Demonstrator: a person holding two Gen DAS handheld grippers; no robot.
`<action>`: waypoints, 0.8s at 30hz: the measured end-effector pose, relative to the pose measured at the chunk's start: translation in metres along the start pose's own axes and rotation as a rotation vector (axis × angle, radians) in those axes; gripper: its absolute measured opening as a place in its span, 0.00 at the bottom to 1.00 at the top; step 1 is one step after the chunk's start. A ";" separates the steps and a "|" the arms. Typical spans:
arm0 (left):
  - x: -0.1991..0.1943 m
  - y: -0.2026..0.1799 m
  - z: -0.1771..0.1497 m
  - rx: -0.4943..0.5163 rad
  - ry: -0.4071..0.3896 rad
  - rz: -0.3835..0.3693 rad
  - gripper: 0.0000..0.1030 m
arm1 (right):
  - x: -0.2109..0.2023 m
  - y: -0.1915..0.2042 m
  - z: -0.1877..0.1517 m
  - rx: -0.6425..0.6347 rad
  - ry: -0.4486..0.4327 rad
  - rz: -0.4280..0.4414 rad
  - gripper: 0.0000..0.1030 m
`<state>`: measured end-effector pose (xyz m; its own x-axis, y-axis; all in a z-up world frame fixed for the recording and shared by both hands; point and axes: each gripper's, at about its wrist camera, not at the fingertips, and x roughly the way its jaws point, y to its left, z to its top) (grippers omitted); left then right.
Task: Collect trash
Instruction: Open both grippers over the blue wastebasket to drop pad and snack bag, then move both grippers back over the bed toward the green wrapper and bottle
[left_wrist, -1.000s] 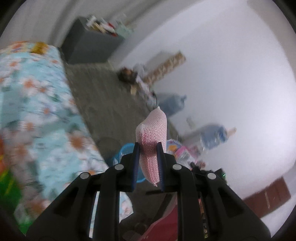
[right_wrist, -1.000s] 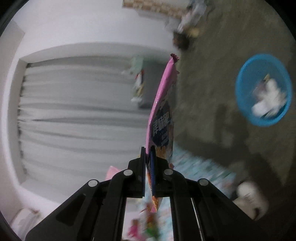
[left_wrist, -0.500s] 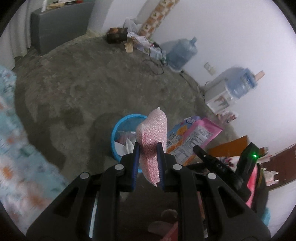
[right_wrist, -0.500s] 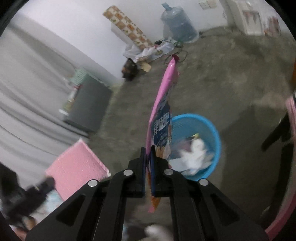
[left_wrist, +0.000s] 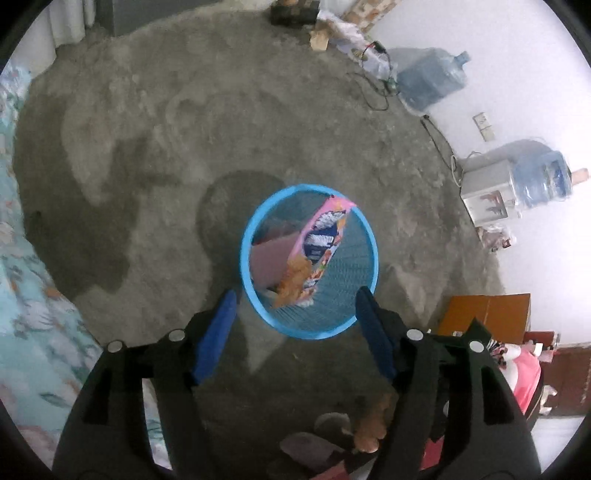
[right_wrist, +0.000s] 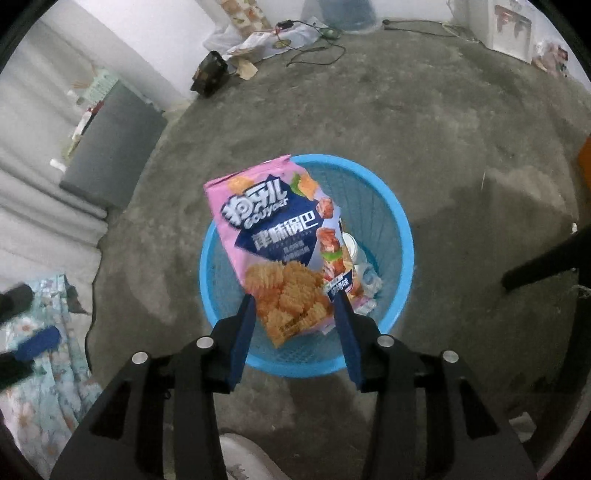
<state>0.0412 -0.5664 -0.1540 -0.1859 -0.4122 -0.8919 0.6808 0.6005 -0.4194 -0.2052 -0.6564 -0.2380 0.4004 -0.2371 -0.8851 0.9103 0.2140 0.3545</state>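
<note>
Right wrist view: my right gripper (right_wrist: 293, 297) opening, pink chip bag (right_wrist: 284, 247) loose between its jaws over one blue basket (right_wrist: 400, 225) | left wrist view: my left gripper (left_wrist: 295, 299) opening, empty; pink mesh pad (left_wrist: 267, 260) beside bag inside; two water jugs (left_wrist: 430, 79).

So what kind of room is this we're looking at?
Probably a lived-in bedroom or all-purpose room at home: bare concrete floor, flowered bedding along one side, big water jugs by the white wall, and a blue wastebasket taking a snack bag.
</note>
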 end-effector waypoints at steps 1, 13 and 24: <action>-0.006 0.001 -0.003 0.002 -0.010 0.000 0.65 | -0.005 -0.001 -0.003 -0.007 -0.007 -0.002 0.42; -0.179 0.021 -0.061 0.100 -0.201 -0.166 0.75 | -0.095 0.066 -0.008 -0.144 -0.138 0.179 0.42; -0.354 0.120 -0.224 0.126 -0.551 -0.017 0.86 | -0.207 0.211 -0.062 -0.483 -0.116 0.414 0.54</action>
<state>0.0298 -0.1951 0.0739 0.1772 -0.7380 -0.6511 0.7667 0.5183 -0.3789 -0.1029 -0.5037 0.0014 0.7416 -0.1384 -0.6564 0.5387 0.7059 0.4599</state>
